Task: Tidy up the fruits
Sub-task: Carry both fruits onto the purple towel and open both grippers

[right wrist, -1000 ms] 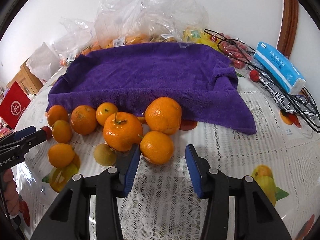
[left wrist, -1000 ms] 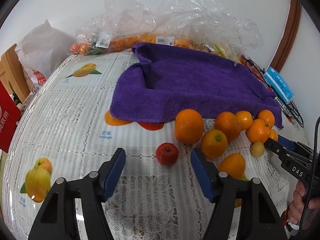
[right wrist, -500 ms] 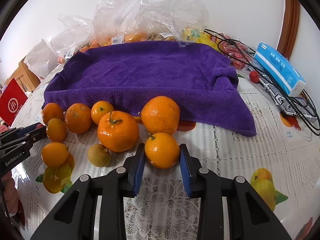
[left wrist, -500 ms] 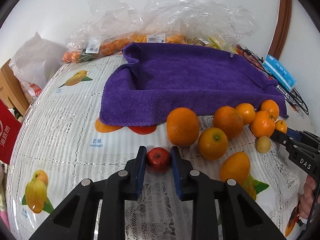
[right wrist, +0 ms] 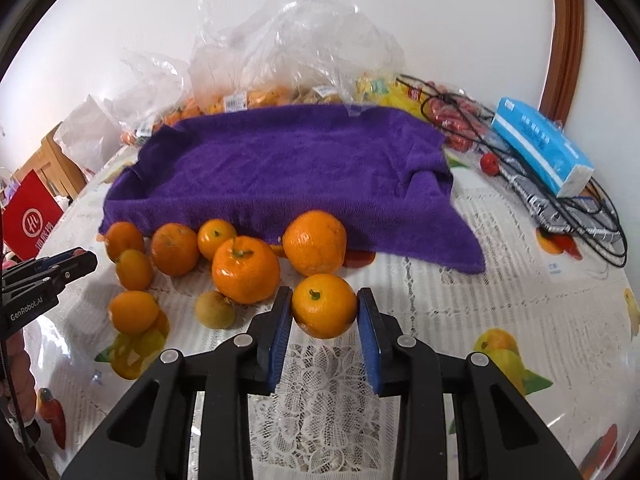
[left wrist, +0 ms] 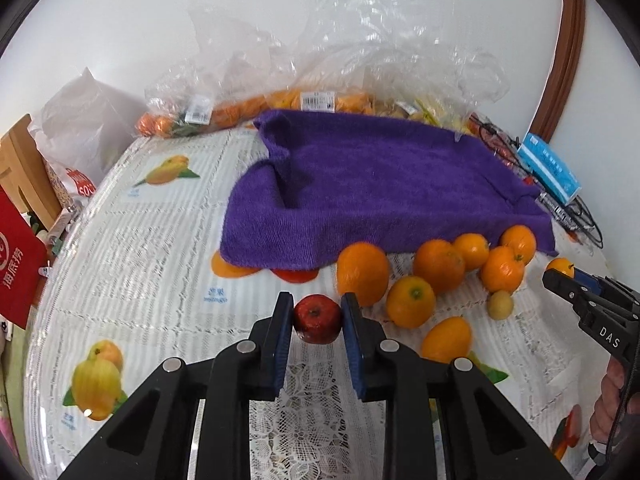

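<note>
My left gripper [left wrist: 317, 318] is shut on a small red apple [left wrist: 318, 319], held just above the lace tablecloth. My right gripper [right wrist: 324, 312] is shut on a small orange [right wrist: 324, 306], in front of a cluster of several oranges [right wrist: 245, 269] and a small yellow-brown fruit [right wrist: 214, 309]. A purple towel [left wrist: 372, 190] lies spread behind the fruit; it also shows in the right wrist view [right wrist: 288, 178]. The right gripper shows at the right edge of the left wrist view [left wrist: 592, 308]. The left gripper shows at the left edge of the right wrist view [right wrist: 44, 276].
Clear plastic bags of fruit [left wrist: 280, 100] line the back of the table by the wall. A blue tissue pack [right wrist: 540, 146] and black cables [right wrist: 580, 216] lie at the right. A red bag [left wrist: 18, 264] and a wooden chair [left wrist: 20, 160] stand off the table's left edge.
Both grippers went from open to shut, the left on the red apple and the right on the small orange. Both fruits have since lifted slightly.
</note>
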Tool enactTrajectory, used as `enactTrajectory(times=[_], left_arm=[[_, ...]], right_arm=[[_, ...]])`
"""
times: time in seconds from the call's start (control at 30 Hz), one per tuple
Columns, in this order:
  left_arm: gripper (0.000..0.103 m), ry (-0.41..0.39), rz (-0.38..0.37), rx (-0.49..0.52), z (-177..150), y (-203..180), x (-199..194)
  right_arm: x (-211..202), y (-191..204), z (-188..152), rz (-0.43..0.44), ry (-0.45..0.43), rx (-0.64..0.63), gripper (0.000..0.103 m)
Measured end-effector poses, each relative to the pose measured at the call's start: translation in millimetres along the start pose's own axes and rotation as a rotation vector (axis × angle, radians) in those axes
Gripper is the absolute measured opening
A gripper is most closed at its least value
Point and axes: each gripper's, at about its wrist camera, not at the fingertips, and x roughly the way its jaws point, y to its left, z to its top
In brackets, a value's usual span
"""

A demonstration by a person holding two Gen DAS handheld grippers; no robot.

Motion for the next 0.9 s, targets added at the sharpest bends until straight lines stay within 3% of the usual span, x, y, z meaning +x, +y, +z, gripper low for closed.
enactTrajectory(times=[0.47, 0.9], left_arm=[[0.024, -0.103, -0.006, -0.015, 60, -5, -22], [0.024, -0.126, -0.011, -0.017, 112, -19, 19]], right_arm=[[-31, -3, 55, -0.027, -0.095, 0.001, 0.032], [-8, -9, 109, -0.034, -0.138, -0.016, 0.032]])
